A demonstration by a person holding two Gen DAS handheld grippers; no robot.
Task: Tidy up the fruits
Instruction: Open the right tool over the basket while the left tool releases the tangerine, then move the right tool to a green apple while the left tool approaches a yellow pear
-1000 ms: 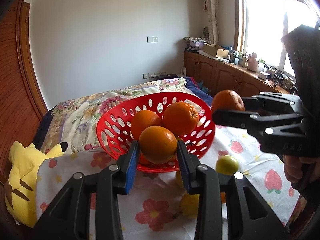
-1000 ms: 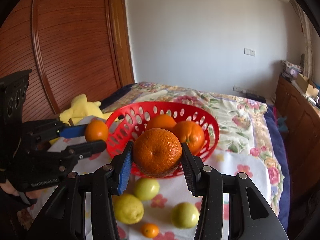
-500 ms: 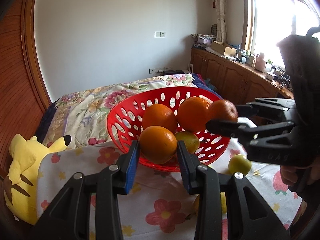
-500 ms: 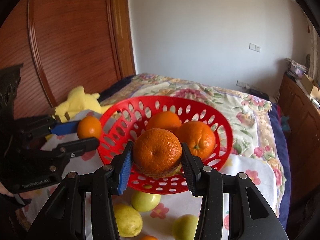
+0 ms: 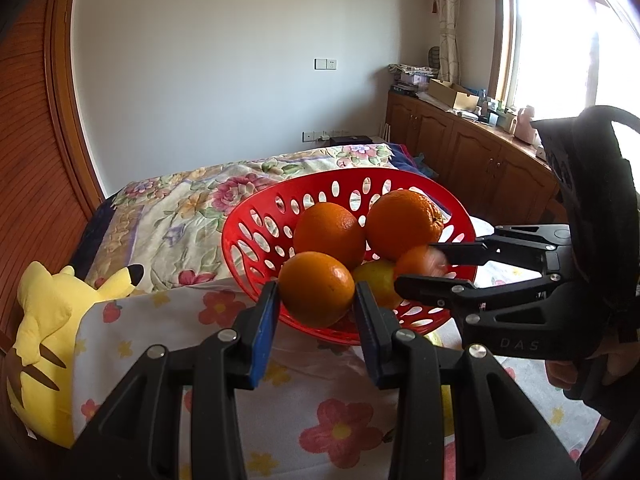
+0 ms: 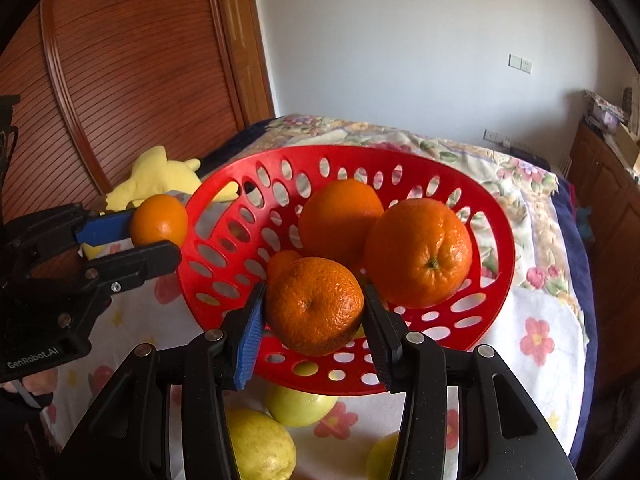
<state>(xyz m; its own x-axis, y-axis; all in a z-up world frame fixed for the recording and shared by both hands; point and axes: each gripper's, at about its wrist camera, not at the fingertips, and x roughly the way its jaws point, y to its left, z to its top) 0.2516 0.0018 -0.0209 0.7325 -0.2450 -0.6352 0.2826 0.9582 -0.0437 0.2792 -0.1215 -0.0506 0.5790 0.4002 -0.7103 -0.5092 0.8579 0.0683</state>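
Fingers (image 5: pixel 266 322) of the left gripper (image 5: pixel 316 314) are clamped on a smooth orange (image 5: pixel 316 289); both blue pads press its sides. In the right wrist view this orange sits at 9 o'clock of the red basket (image 6: pixel 500 248), outside the rim.

Right gripper (image 6: pixel 314 320) is closed on a rough-skinned orange (image 6: pixel 314 305), pads touching both flanks. This fruit is above the near part of the basket interior, at about 6 o'clock of the bowl.

Inside the basket, two large oranges lie side by side: one (image 6: pixel 340 216) at 12 o'clock, the other (image 6: pixel 418 252) at 3 o'clock of the gripped fruit. A small orange fruit (image 6: pixel 282 262) shows just behind it.

Below the near rim, on the flowered cloth (image 6: pixel 536 340), lie a green fruit (image 6: pixel 300 404) and a yellow lemon (image 6: pixel 260 444). A yellow plush toy (image 5: pixel 44 336) lies at 9 o'clock, partly under the cloth.
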